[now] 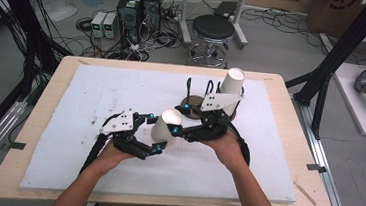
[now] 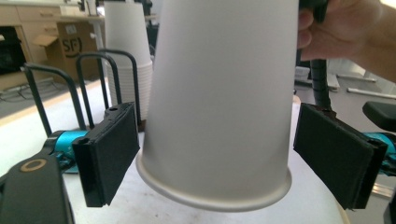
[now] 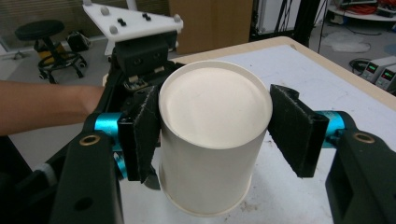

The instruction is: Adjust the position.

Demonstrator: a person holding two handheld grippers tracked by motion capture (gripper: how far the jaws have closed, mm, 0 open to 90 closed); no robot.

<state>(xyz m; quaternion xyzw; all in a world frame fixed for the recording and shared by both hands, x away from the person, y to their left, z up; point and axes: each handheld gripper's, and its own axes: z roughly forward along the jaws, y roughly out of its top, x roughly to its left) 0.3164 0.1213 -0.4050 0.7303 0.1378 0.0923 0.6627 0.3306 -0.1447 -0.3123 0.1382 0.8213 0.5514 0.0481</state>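
An upturned paper cup (image 1: 165, 125) stands mid-mat between the left gripper (image 1: 158, 134) and right gripper (image 1: 174, 131). Both sets of jaws are spread, flanking it unclamped. Closure should be made gently, mid-wall, to avoid crushing.

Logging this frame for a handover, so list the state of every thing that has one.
Paper cup: upside down, between both claws.
Left claw: open, straddling the cup, gap at one pad.
Right claw: pads at the cup's sides; grip unclear.
Cup stack: nested, upside down, in the wire rack.
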